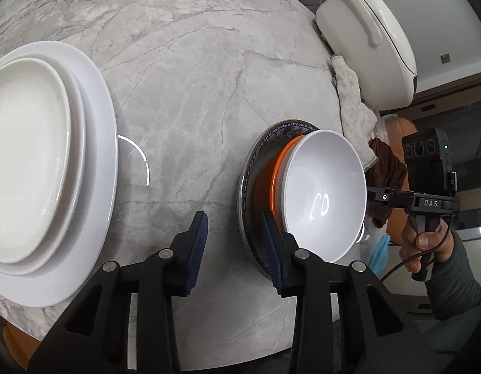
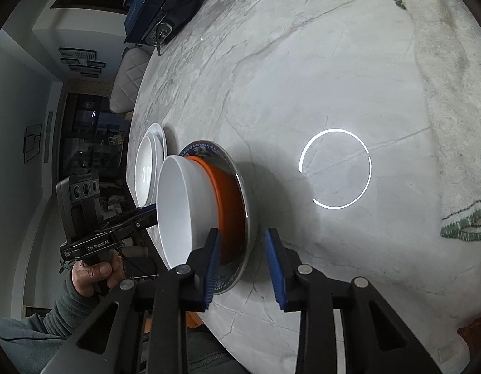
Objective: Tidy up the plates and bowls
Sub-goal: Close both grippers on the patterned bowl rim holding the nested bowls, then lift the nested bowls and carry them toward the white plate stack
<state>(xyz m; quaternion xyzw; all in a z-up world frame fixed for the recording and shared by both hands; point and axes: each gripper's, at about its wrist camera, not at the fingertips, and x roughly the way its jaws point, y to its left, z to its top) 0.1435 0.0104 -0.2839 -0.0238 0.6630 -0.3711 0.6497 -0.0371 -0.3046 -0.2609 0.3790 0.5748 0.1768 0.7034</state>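
In the left wrist view, the left gripper (image 1: 235, 243) sits at the lower middle of the frame with its blue-padded fingers apart and nothing between them. At the left edge two white plates (image 1: 50, 168) lie nested, the smaller on the larger, on the marble table (image 1: 193, 78). Right of centre a white bowl (image 1: 326, 193) rests in an orange bowl (image 1: 279, 168), and both sit on a blue-patterned plate (image 1: 250, 187). The right gripper (image 1: 373, 198) shows at the right edge, its tips hidden behind the white bowl. A white pot (image 1: 365, 37) and a cloth (image 1: 352, 106) lie at the upper right.

In the right wrist view, the right gripper (image 2: 242, 265) is at the lower middle, fingers apart, straddling the near rim of the patterned plate without clamping it. The bowl stack stands at centre, the white plates behind it at centre left.

Judging by this, sorting looks nearly finished: plates are piled, bowls are nested. What may remain is moving the patterned plate to the plate pile
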